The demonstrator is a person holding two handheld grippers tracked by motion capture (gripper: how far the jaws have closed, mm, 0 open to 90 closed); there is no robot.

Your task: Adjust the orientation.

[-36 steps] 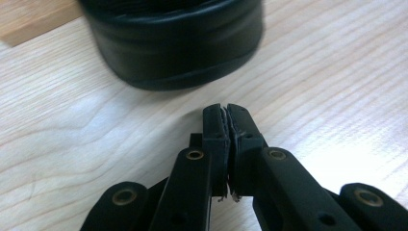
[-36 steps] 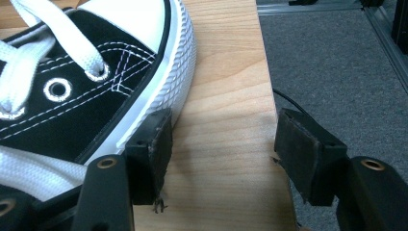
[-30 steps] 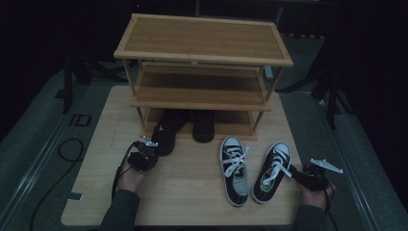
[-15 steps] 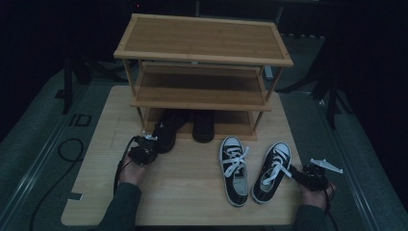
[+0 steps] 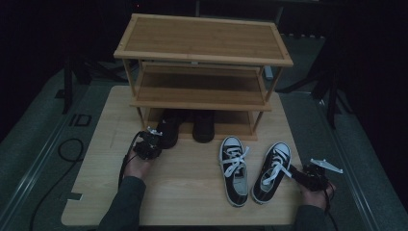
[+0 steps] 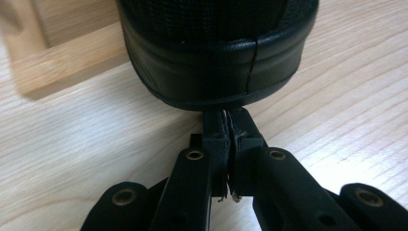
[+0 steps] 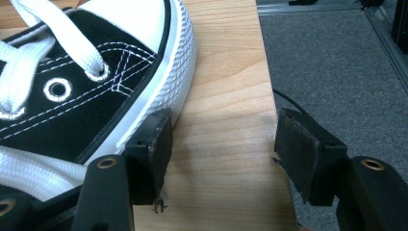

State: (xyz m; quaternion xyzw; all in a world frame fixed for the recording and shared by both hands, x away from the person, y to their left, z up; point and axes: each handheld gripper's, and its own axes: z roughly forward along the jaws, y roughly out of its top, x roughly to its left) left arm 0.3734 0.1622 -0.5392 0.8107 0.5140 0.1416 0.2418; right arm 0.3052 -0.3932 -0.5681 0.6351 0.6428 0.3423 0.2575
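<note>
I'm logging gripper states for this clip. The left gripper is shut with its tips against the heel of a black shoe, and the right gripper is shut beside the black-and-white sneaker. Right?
Not quite. The right gripper is open: the right gripper view shows its jaws standing wide apart beside the black-and-white sneaker, with bare table between them. The left gripper is shut, tips at the black shoe.

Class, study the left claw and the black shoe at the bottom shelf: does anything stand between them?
Nothing visible does. The left claw, jaws shut, has its tips right at the rounded heel of the black leather shoe, with bare wooden table around them.
</note>
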